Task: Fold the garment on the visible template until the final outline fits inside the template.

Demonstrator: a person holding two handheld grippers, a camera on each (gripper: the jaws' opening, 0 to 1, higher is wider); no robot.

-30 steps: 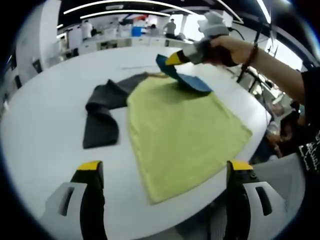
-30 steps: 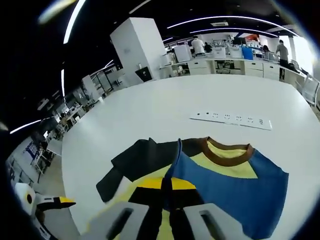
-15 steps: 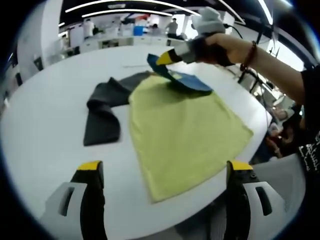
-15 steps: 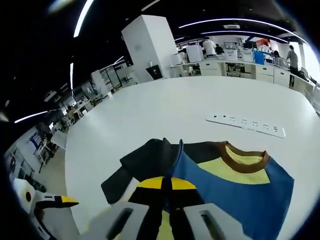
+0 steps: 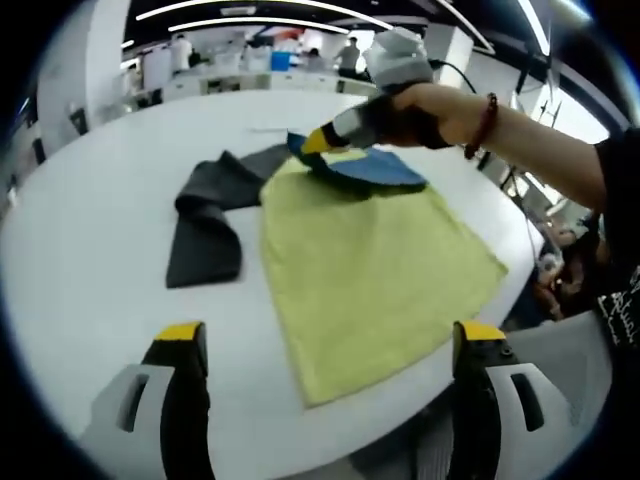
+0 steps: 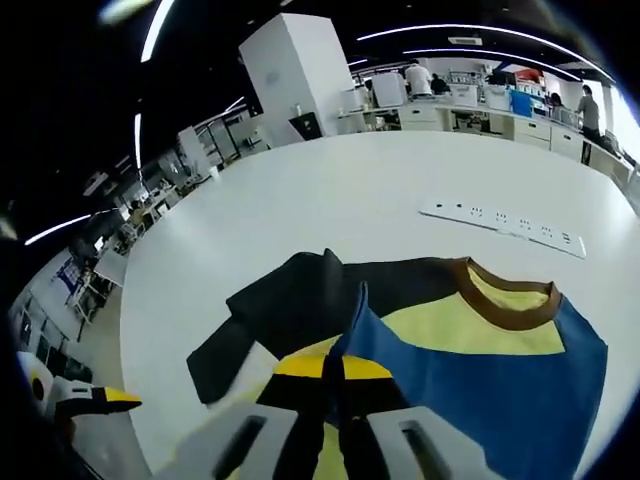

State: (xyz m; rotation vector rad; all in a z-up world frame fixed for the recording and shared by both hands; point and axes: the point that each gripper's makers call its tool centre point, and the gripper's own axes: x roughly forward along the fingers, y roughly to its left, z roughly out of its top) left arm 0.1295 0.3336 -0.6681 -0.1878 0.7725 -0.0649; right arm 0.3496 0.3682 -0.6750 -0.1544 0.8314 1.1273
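The garment lies spread on the white table (image 5: 90,200). Its yellow-green body (image 5: 370,270) is in the middle, and a dark grey sleeve (image 5: 205,235) trails off to the left. A blue panel (image 5: 378,170) lies folded over the far end. My right gripper (image 5: 322,140), held in a person's hand, is shut on the blue panel's edge just above the garment. In the right gripper view, its jaws (image 6: 336,366) pinch a raised ridge of the blue panel (image 6: 480,385), beside the brown collar (image 6: 505,305) and the dark sleeve (image 6: 290,310). My left gripper (image 5: 330,335) hangs open over the near hem, holding nothing.
A white power strip (image 6: 500,222) lies on the table beyond the collar. The table's edge (image 5: 500,300) runs close along the garment's right side. A person's forearm (image 5: 540,140) reaches in from the right. Benches and people stand far behind.
My right gripper has carried the pinched blue edge lower and leftwards, over the garment towards the dark sleeve. My left gripper has stayed open in place.
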